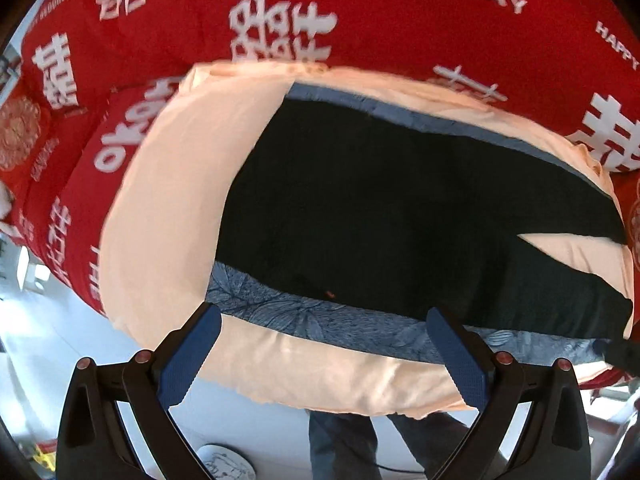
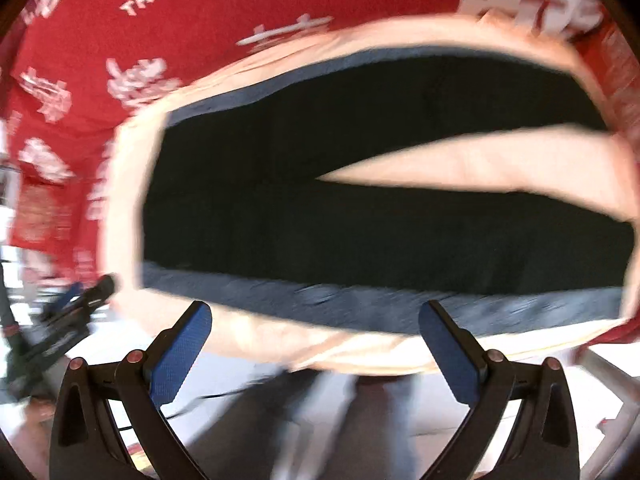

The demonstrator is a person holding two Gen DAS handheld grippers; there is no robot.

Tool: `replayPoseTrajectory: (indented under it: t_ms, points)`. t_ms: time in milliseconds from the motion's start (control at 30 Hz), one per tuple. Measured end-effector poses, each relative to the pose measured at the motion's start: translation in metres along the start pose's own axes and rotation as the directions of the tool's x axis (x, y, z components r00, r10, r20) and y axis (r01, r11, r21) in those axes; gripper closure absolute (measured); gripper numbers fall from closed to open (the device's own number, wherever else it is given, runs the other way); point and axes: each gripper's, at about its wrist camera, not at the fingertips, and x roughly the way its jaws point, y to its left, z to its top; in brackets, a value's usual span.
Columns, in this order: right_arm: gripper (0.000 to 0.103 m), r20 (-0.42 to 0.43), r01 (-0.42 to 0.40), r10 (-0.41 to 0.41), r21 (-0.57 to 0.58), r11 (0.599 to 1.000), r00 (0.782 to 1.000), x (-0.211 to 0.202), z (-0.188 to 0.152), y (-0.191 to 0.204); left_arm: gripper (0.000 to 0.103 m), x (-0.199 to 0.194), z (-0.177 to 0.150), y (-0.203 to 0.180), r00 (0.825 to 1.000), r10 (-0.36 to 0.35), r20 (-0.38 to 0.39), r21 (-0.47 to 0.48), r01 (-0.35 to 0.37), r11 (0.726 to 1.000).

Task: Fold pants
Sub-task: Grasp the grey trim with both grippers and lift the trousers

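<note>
Pants (image 1: pixel 400 208) lie spread flat on a peach cloth (image 1: pixel 168 184) over the bed (image 1: pixel 360 12), legs apart, unfolded. Left gripper (image 1: pixel 326 354) and right gripper (image 2: pixel 316 352) hover wide open, empty; all folding remains.

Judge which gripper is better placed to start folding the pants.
Probably the left gripper: open, just over the near edge of the black pants. The right gripper, also open, appears similarly near, but its view is blurred.
</note>
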Motion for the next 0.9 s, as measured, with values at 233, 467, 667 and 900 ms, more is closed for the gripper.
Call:
replayPoseTrajectory:
  t_ms: [233,467,667,900]
  points:
    - [0.007,-0.097,-0.264,0.283,0.167,0.95,0.954,0.108,-0.032,0.013,0.005,0.083,-0.025,0.045,0.987,-0.121,-0.106,-0.109,0.11,0.988]
    - [0.049,-0.123,-0.347,0.391,0.275,0.897,0.912,0.204,-0.063,0.0,0.014,0.13,-0.053,0.072,0.942,-0.309,-0.128,-0.247,0.272,0.93]
    - [0.049,0.024,-0.452,0.488,0.421,0.786,0.872,0.218,-0.06,-0.03,0.014,0.138,-0.054,0.078,0.912,-0.401,-0.087,-0.315,0.356,0.88]
    - [0.092,0.159,-0.618,0.605,0.342,0.708,0.78,0.174,-0.038,-0.009,0.014,0.135,-0.03,0.078,0.841,-0.542,-0.013,-0.431,0.484,0.762]
